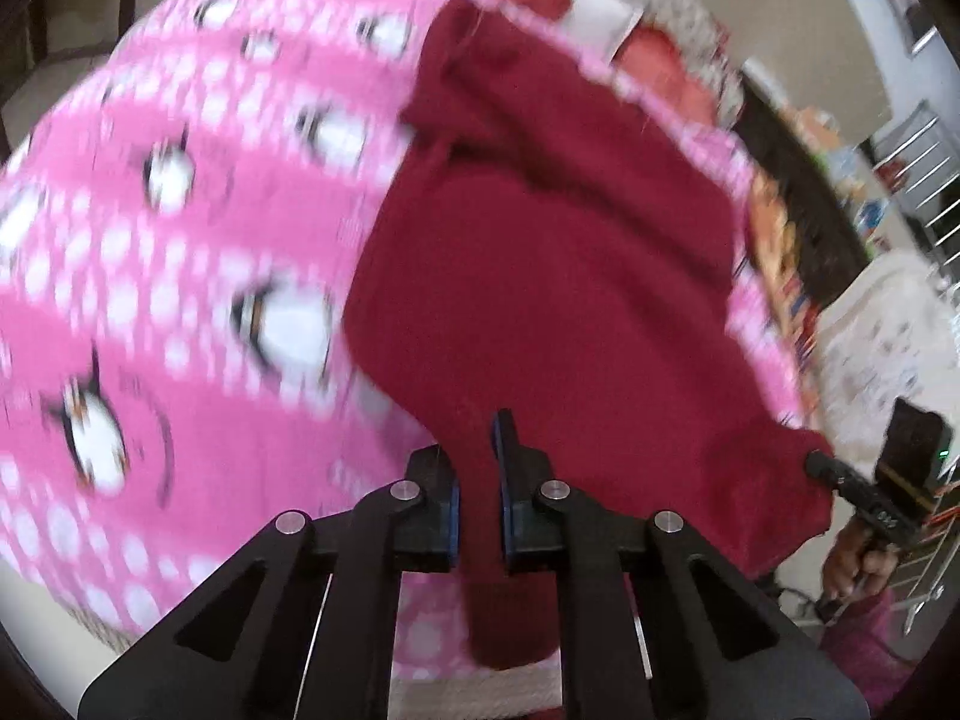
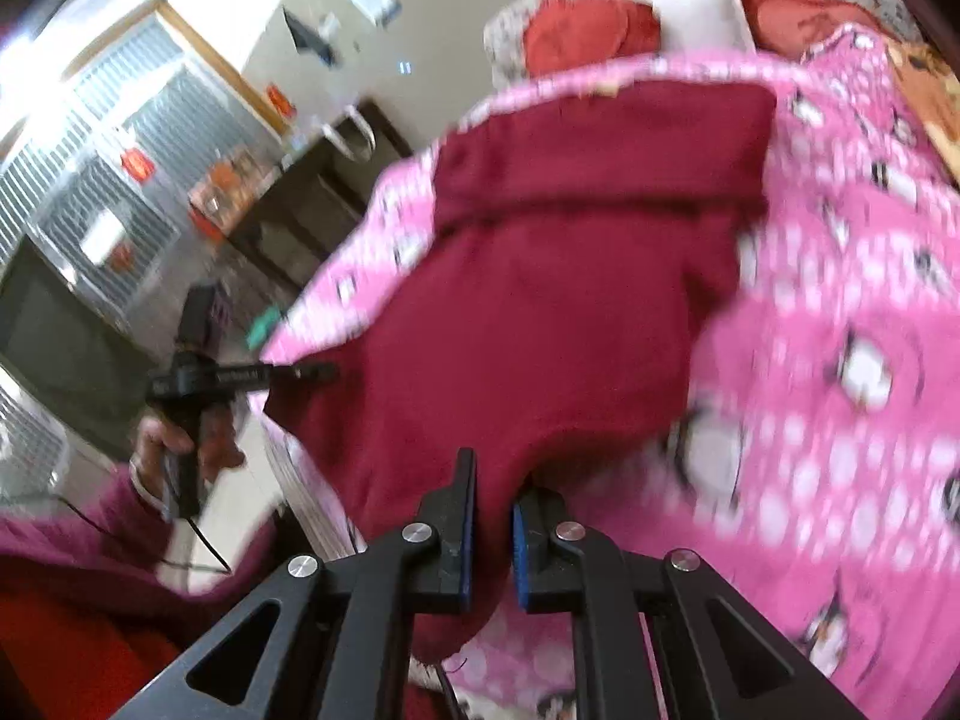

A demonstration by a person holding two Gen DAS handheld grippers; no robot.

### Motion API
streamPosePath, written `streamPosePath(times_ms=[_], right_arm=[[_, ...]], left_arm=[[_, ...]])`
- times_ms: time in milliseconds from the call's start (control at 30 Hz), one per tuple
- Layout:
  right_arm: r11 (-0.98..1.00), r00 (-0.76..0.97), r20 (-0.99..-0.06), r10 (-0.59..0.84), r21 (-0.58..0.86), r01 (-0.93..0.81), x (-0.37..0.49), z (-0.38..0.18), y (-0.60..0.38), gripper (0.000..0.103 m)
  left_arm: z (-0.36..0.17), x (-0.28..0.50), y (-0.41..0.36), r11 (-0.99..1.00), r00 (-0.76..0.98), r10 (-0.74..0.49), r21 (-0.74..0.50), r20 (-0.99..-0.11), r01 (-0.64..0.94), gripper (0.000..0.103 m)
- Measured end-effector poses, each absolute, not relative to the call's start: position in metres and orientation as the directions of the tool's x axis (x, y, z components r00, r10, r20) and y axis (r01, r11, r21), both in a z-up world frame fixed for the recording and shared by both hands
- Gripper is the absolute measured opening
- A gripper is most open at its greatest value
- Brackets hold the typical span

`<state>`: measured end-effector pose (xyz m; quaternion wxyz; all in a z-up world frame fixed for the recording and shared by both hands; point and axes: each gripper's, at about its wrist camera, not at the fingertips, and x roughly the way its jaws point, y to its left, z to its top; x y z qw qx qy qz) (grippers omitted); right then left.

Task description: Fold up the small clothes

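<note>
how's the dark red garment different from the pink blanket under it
The dark red garment is plain, with no print; the pink blanket carries white dots and penguin figures. The garment is the smaller piece and lies on top, while the blanket spreads out beyond it. The left gripper and right gripper each pinch the garment, not the blanket. Both are soft fabric.

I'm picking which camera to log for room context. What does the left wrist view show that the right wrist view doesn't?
Only the left wrist view shows the wire rack and the right claw from outside. Only the right wrist view shows the window blinds, a dark screen and the left claw from outside. Both show the maroon garment on the pink blanket, each claw shut on it, and red cushions.
</note>
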<state>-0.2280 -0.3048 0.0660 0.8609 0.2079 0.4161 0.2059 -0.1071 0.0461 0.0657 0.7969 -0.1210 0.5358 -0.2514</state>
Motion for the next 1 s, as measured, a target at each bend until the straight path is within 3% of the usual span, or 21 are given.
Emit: streamPosePath(times_ms=[333, 700, 800, 900, 967, 1000], right_arm=[[0.808, 0.699, -0.536, 0.474, 0.580, -0.103, -0.138, 0.106, -0.355, 0.008], [0.826, 0.737, -0.585, 0.338, 0.560, 0.066, -0.006, 0.091, -0.428, 0.008], [0.805, 0.722, -0.606, 0.334, 0.581, 0.116, 0.019, 0.073, -0.445, 0.011], [0.730, 0.722, -0.574, 0.385, 0.669, 0.142, 0.022, 0.067, -0.466, 0.024], [0.709, 0.780, -0.536, 0.324, 0.683, 0.175, 0.005, 0.074, -0.483, 0.039], [0.706, 0.801, -0.521, 0.294, 0.683, 0.186, -0.003, 0.078, -0.489, 0.041]], left_arm=[[0.117, -0.012, 0.008, 0.802, 0.382, -0.597, -0.509, -0.705, 0.313, 0.008], [0.125, 0.140, -0.050, 0.864, 0.477, -0.504, -0.430, -0.720, 0.262, 0.008], [0.111, 0.165, -0.047, 0.857, 0.444, -0.512, -0.467, -0.735, 0.215, 0.010], [0.104, 0.178, -0.039, 0.846, 0.414, -0.528, -0.501, -0.741, 0.182, 0.020], [0.109, 0.178, -0.034, 0.839, 0.414, -0.540, -0.508, -0.733, 0.197, 0.038], [0.115, 0.176, -0.028, 0.840, 0.443, -0.537, -0.504, -0.718, 0.201, 0.062]])
